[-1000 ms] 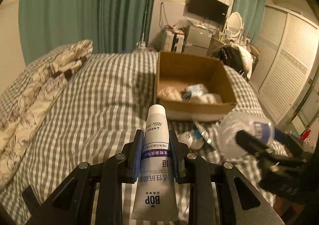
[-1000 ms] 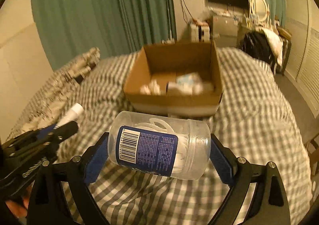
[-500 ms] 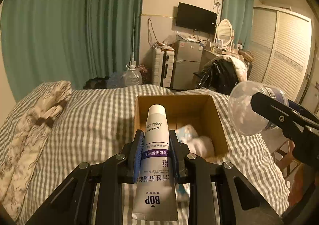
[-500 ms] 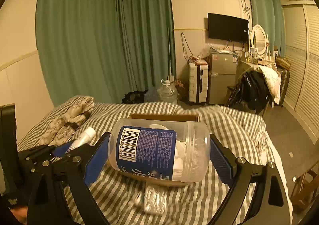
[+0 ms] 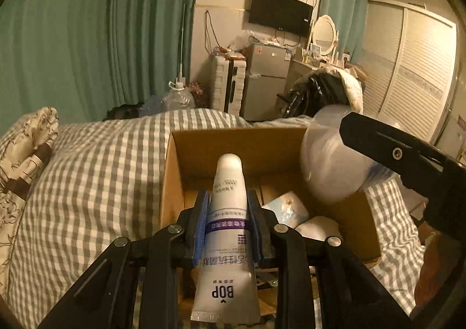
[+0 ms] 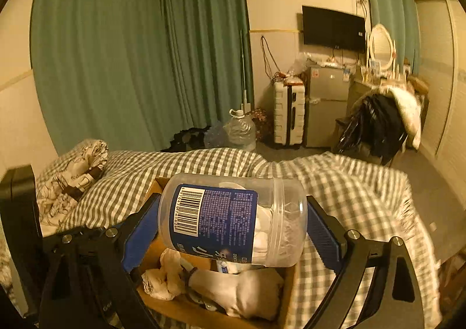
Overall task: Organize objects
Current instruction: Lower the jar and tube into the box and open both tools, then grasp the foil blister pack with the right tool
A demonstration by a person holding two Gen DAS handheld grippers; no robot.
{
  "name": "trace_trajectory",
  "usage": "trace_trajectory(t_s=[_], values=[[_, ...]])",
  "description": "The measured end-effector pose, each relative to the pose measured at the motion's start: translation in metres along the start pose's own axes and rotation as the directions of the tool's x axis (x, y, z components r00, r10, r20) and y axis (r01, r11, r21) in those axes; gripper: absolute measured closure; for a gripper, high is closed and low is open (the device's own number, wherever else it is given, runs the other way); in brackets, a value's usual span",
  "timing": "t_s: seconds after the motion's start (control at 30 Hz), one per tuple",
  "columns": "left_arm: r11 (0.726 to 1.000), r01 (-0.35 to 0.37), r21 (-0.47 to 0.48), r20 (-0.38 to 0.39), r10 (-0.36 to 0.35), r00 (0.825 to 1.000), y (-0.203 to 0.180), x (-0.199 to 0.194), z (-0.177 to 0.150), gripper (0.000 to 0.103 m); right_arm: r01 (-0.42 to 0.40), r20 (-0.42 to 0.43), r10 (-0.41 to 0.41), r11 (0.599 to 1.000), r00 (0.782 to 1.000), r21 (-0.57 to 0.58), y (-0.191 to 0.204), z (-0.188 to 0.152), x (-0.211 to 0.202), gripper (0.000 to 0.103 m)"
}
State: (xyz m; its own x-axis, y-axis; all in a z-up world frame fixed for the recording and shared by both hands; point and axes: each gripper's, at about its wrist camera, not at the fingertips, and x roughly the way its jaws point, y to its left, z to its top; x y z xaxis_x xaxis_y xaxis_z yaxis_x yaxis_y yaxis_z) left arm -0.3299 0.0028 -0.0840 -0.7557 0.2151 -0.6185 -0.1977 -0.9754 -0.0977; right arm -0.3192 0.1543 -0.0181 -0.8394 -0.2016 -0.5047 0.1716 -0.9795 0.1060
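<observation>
My left gripper is shut on a white toothpaste tube with a purple band, cap pointing forward over the open cardboard box on the bed. My right gripper is shut on a clear plastic jar with a blue barcode label, held sideways just above the same box. The jar also shows in the left wrist view at the box's right side. The box holds white cloth and small packets.
The bed has a grey checked cover and a patterned pillow at the left. Beyond the bed stand green curtains, a water bottle, a suitcase, a small fridge and a chair with clothes.
Both grippers have moved forward and down over the box with their objects. The box now lies directly under the tube and the jar.
</observation>
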Motion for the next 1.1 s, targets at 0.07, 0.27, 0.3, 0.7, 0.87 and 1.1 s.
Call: trace_trajectory(t_s=[0.07, 0.27, 0.3, 0.7, 0.87, 1.1], values=[[1.0, -0.026, 0.005, -0.012, 0.026, 1.0, 0.0, 0.001, -0.003, 0.019, -0.008, -0.018, 0.008, 1.0, 1.0, 0.004, -0.002, -0.006, 0.008, 0.003], [0.998, -0.065, 0.014, 0.011, 0.065, 0.998, -0.003, -0.035, -0.003, 0.014, 0.011, 0.02, -0.011, 1.0, 1.0, 0.011, -0.011, -0.004, -0.022, 0.002], [0.997, -0.072, 0.018, 0.017, 0.072, 0.997, -0.004, -0.045, -0.003, 0.014, 0.009, 0.029, -0.009, 1.0, 1.0, 0.01, -0.012, -0.001, -0.033, 0.002], [0.993, -0.114, 0.03, 0.07, 0.112, 0.991, -0.02, -0.156, -0.01, 0.005, 0.085, 0.118, -0.063, 0.978, 0.991, -0.192, 0.023, 0.008, -0.171, 0.002], [0.989, -0.148, 0.021, 0.091, 0.146, 0.985, -0.019, -0.177, -0.029, 0.002, 0.063, 0.113, -0.037, 0.97, 0.993, -0.235, 0.035, -0.008, -0.198, 0.002], [0.985, -0.143, -0.097, 0.009, 0.144, 0.99, -0.001, -0.154, -0.075, 0.002, 0.037, 0.04, -0.03, 0.979, 0.999, -0.202, 0.03, -0.055, -0.175, 0.002]])
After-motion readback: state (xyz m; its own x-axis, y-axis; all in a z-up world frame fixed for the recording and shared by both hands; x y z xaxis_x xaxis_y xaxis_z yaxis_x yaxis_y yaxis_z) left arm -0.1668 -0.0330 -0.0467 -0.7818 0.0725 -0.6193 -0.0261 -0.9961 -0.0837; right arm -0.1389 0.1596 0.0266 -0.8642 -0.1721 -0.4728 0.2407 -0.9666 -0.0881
